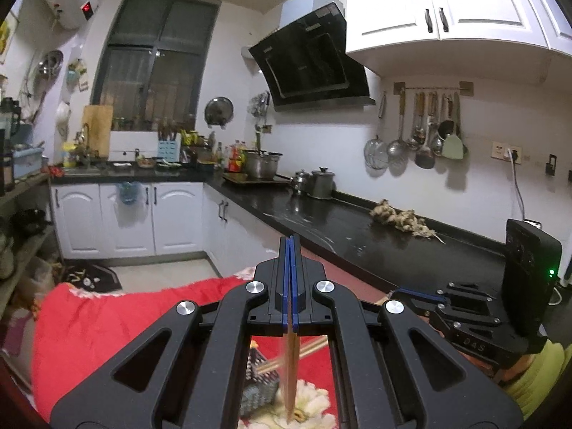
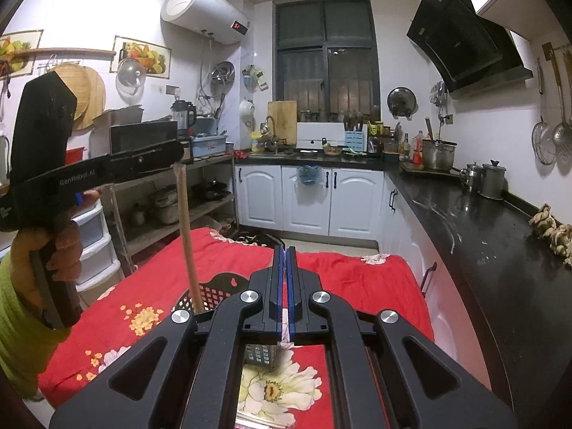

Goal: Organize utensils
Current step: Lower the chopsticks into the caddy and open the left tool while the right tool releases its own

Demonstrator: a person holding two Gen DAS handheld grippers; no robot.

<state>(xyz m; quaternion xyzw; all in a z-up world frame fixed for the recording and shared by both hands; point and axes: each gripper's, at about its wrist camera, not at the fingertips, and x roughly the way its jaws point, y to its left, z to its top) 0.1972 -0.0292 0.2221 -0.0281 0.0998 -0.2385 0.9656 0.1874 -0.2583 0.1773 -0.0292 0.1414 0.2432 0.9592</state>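
My left gripper (image 1: 290,241) is shut on a wooden chopstick (image 1: 291,368) that hangs straight down from its jaws. The right wrist view shows this gripper (image 2: 177,159) in a hand at the left, its chopstick (image 2: 187,239) reaching down to a black mesh basket (image 2: 214,291). My right gripper (image 2: 286,250) is shut, with a pale sliver between its pads. In the left wrist view a pair of chopsticks (image 1: 307,350) slants from the right gripper (image 1: 398,292) down over a perforated metal holder (image 1: 255,359). The holder (image 2: 261,355) stands on the cloth just under my right jaws.
Both containers stand on a table under a red floral cloth (image 2: 357,286). A black L-shaped countertop (image 1: 357,243) runs along the right with ginger roots (image 1: 400,218), metal pots (image 1: 321,182) and a stove. An open shelf rack (image 2: 200,200) stands left of the table.
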